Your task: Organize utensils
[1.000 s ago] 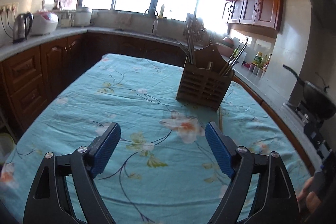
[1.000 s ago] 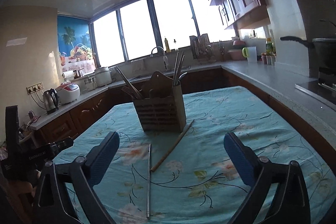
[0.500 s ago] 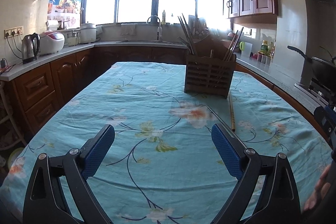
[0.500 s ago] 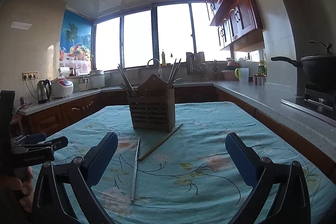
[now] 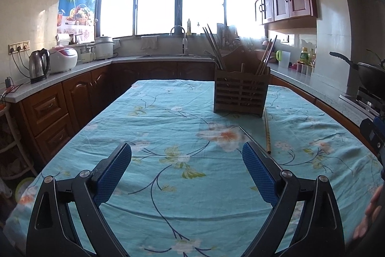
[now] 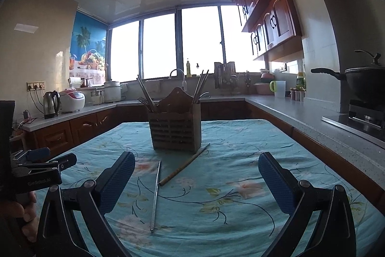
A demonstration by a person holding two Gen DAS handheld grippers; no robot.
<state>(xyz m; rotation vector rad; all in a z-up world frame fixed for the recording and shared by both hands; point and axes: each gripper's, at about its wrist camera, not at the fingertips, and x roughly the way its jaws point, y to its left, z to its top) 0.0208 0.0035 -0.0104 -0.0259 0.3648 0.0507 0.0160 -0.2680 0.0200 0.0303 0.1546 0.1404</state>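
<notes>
A wooden utensil holder point(image 6: 175, 130) stands upright on the floral tablecloth point(image 6: 240, 155), already stocked with chopsticks and what appear to be forks, though backlight from the window leaves that uncertain. Two loose items lie on the cloth just in front of it: a metal chopstick point(image 6: 156, 194) and a wooden chopstick point(image 6: 185, 164) whose far end reaches the holder's base. The left gripper point(image 5: 186, 172) and right gripper point(image 6: 196, 178) both hover above the cloth with jaws spread wide, grasping nothing.

One wooden utensil holder point(image 6: 175, 130), two loose chopsticks (one metal point(image 6: 156, 194), one wooden point(image 6: 184, 165)), one tablecloth point(image 6: 240, 160).
</notes>
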